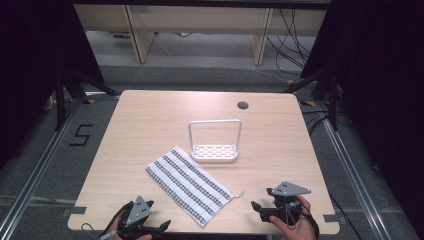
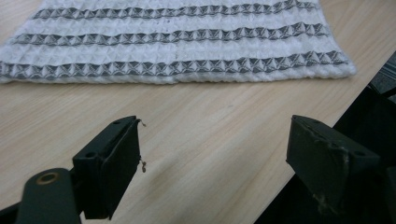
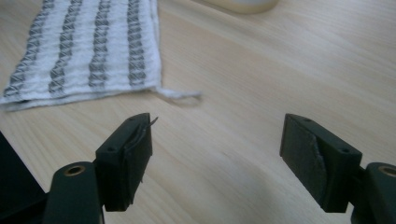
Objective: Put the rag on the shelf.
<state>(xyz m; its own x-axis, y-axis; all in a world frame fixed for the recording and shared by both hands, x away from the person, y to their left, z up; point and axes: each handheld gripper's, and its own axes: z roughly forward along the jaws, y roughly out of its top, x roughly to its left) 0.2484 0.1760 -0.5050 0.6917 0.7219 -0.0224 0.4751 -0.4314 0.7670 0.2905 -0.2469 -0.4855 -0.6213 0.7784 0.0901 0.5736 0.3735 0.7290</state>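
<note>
Near edge of the tabletop (image 1: 150, 107): left gripper (image 1: 159, 227) and right gripper (image 1: 257, 209), each held in a hand partly cut off by the lower frame border. Both pairs of jaws are released, spread wide over bare wood with nothing between them. Between and just beyond them lies the striped cloth (image 1: 189, 184), flat and diagonal, touched by neither gripper; a loose thread trails from its near right corner. Its far end is cut off in both gripper views. Beyond the cloth stands a white rack (image 1: 215, 142) with an upright handle. Farther still, a dark grommet hole (image 1: 243, 105).
</note>
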